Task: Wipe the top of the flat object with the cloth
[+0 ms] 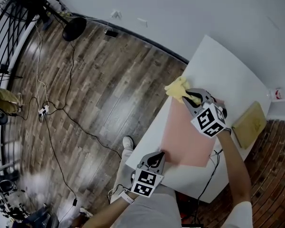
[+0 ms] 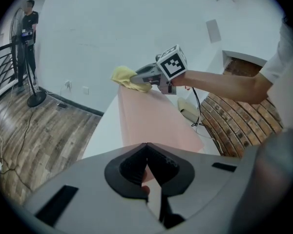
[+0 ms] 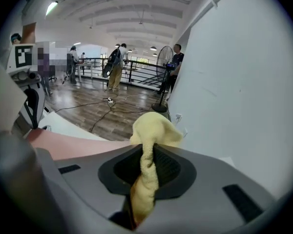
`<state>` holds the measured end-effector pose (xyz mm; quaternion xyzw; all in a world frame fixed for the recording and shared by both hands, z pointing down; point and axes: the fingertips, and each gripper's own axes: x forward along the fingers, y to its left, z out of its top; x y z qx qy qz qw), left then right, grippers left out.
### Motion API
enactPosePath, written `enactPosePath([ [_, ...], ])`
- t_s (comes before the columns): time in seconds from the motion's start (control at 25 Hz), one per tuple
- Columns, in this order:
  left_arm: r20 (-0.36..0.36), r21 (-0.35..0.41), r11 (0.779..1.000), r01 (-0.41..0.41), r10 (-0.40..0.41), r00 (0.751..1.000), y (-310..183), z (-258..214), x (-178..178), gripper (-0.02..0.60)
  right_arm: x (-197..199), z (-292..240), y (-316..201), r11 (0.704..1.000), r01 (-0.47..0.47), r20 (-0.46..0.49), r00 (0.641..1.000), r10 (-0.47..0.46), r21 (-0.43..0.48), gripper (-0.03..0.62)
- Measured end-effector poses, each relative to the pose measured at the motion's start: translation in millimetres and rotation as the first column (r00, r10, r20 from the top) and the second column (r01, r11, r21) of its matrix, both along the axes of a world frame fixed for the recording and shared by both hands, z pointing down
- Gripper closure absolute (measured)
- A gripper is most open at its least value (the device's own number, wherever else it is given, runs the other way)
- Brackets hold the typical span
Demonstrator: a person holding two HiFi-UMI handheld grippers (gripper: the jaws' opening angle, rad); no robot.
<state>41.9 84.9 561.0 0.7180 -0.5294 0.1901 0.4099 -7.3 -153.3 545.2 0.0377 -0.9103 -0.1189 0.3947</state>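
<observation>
A flat pink sheet lies on the white table. My right gripper is at the sheet's far corner, shut on a yellow cloth that bunches out ahead of the jaws. In the right gripper view the cloth runs down between the shut jaws of the right gripper. My left gripper sits at the sheet's near corner. In the left gripper view its jaws are pinched on the pink sheet, with the cloth at the far end.
A tan flat pad lies at the table's right side, near a cable. The wooden floor to the left carries cords and a fan stand. White wall runs behind the table. Several people stand by a railing.
</observation>
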Motion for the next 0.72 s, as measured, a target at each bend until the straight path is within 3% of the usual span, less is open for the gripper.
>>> enactPosePath([
  [0.44,0.012,-0.032,0.999,0.005,-0.005,1.0,6.3,12.1,1.5,0.563,-2.0,9.4,3.3,0.994,-0.027,0.024,0.999,0.03,-0.108,0.533],
  [0.72,0.017,-0.041,0.999,0.005,-0.005,1.0,5.7,12.8,2.4,0.563,4.4,9.3,46.7,0.988,0.05,-0.001,0.999,-0.05,-0.147,0.534],
])
